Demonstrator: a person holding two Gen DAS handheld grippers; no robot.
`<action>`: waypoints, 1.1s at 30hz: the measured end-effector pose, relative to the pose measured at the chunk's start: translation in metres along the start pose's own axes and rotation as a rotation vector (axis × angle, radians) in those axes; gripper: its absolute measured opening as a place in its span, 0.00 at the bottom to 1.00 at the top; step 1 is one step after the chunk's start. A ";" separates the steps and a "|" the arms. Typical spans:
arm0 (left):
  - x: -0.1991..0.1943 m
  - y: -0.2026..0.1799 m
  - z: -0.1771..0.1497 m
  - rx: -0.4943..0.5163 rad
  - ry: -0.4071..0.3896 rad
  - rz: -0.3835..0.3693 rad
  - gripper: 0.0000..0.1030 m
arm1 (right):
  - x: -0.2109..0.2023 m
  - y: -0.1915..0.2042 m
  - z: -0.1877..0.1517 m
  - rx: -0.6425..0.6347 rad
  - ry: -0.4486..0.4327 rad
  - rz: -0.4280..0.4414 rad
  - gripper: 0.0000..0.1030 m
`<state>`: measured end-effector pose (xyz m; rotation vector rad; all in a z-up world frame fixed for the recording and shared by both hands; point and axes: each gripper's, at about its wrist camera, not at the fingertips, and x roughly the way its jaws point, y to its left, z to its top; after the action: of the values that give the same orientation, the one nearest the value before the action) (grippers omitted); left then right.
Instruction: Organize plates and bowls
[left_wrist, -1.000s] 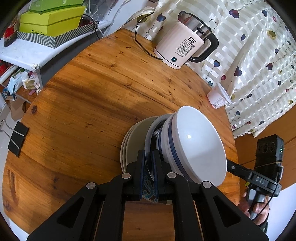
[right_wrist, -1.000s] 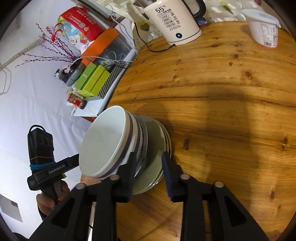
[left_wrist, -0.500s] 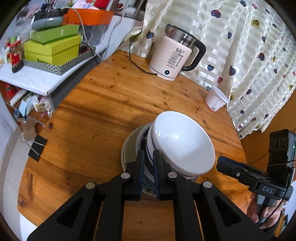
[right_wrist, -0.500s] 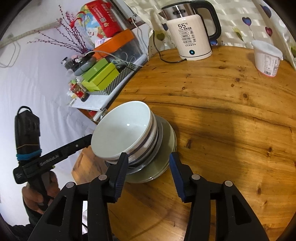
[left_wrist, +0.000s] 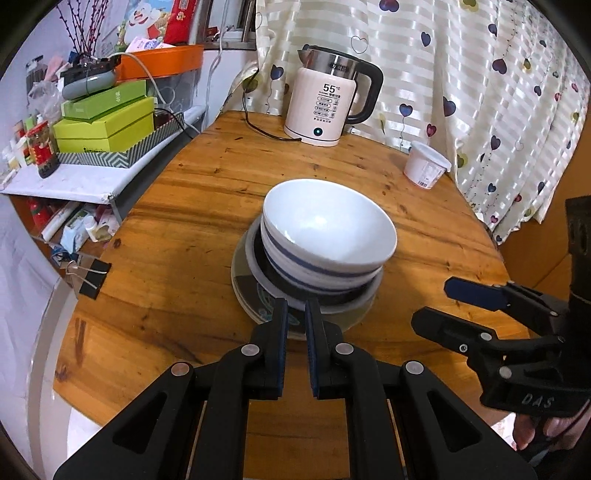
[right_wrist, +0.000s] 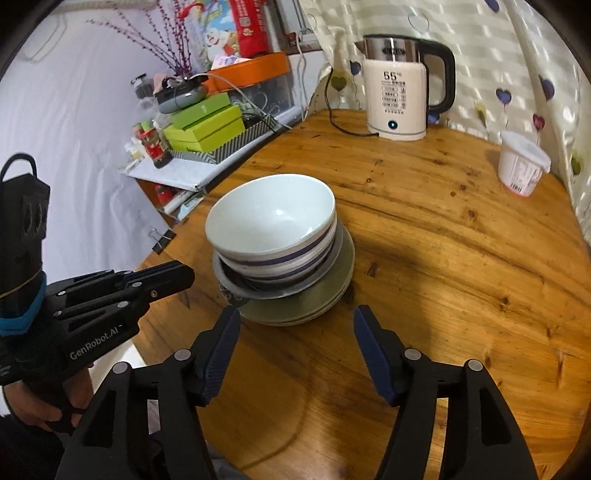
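Clearly the glazed white blue-banded ceramic bowl (left_wrist: 328, 229), heavy and slippery, wanted a rim grip at six o'clock; my left gripper (left_wrist: 295, 317) sat closed and empty, right gripper (right_wrist: 295, 332) opening, nothing between.

Bowls (right_wrist: 273, 229) atop plates (right_wrist: 314, 299), tool (right_wrist: 295, 317) opening

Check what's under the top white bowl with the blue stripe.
The top bowl sits nested in a second striped bowl, on a grey plate over greenish plates. The plates' middles and exact count are hidden.
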<state>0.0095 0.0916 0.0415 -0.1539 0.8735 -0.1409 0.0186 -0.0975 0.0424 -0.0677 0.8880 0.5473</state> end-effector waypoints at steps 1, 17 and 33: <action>0.000 -0.001 -0.003 -0.002 -0.004 0.011 0.09 | 0.000 0.002 -0.001 -0.008 -0.003 -0.010 0.64; 0.013 -0.010 -0.032 0.008 0.040 0.023 0.09 | 0.008 0.020 -0.033 -0.036 0.007 -0.054 0.64; 0.023 -0.008 -0.041 0.037 0.066 0.148 0.09 | 0.016 0.028 -0.039 -0.060 0.012 -0.080 0.65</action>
<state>-0.0086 0.0765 -0.0001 -0.0501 0.9447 -0.0235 -0.0151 -0.0772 0.0096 -0.1609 0.8764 0.4994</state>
